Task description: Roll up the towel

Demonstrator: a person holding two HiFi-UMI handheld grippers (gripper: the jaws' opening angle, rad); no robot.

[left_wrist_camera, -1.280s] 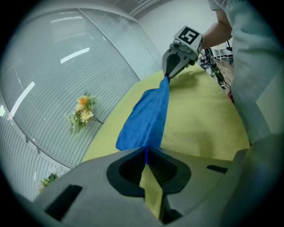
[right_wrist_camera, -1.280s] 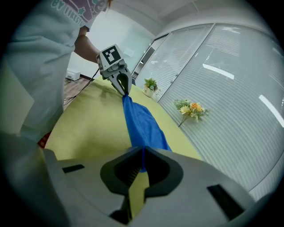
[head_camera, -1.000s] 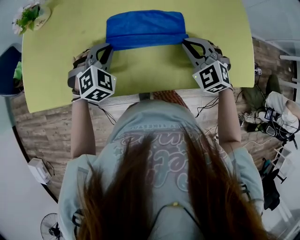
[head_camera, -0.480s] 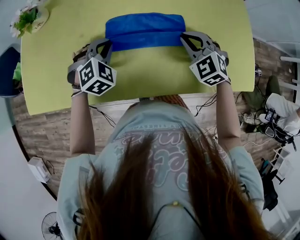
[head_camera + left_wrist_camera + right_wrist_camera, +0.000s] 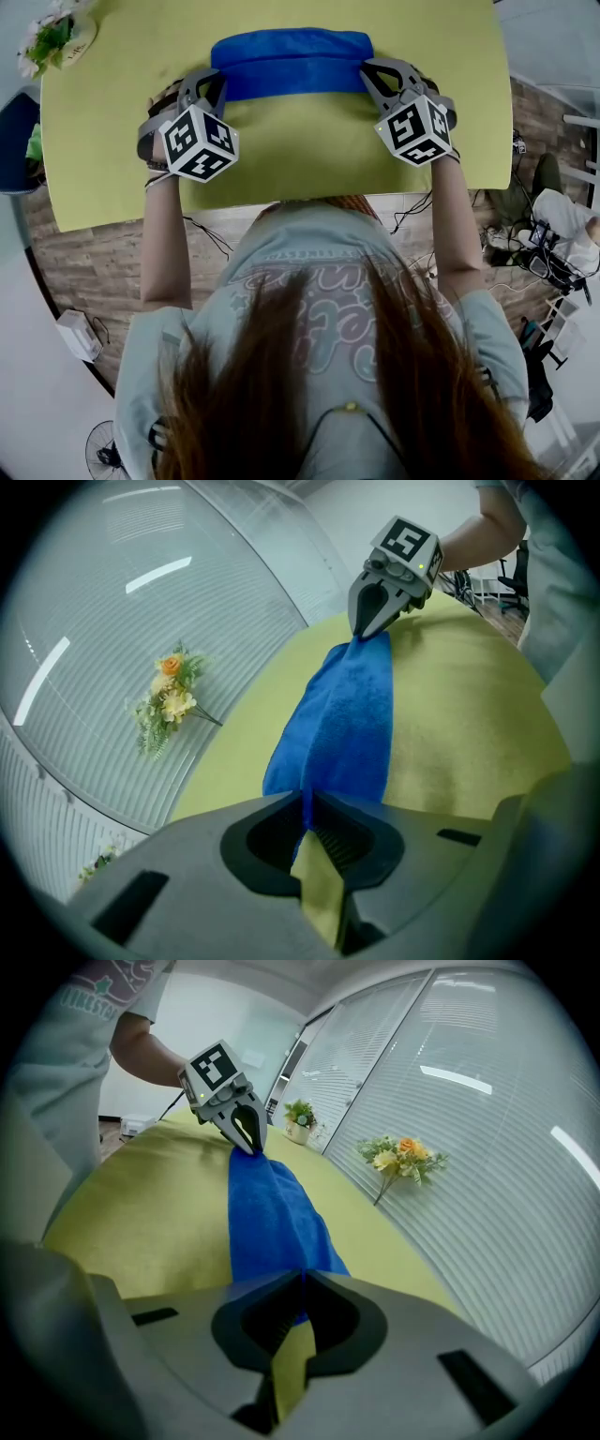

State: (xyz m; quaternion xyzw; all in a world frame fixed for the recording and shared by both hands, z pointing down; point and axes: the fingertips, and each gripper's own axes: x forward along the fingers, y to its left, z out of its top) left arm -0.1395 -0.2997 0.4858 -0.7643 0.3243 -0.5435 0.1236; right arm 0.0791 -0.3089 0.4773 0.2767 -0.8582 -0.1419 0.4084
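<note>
**Blue towel pinched at both ends**

The blue towel lies as a thick, partly rolled band across the far side of the yellow-green table, at 12 o'clock in the head view. Its long axis runs from 9 to 3 o'clock.

The left gripper has its jaws nearly closed on the towel's 9 o'clock end. A thin fold of blue cloth is nipped between the jaw tips (its own view shows this plainly). The right gripper is likewise clamped narrow on the 3 o'clock end, with blue cloth caught at the tips. Each gripper view looks along the towel to the other gripper biting the opposite end. Both grippers tilt downward, with their marker cubes toward the person.

The person's bare forearms reach in from 6 o'clock. Long hair and a pale printed T-shirt fill the lower half of the head view.

A small potted plant stands at the table's 10 o'clock corner. A spray of yellow and orange flowers sits beside the slatted blinds beyond the table's far edge. A floor fan shows at 7 o'clock on the wood-look floor.
</note>
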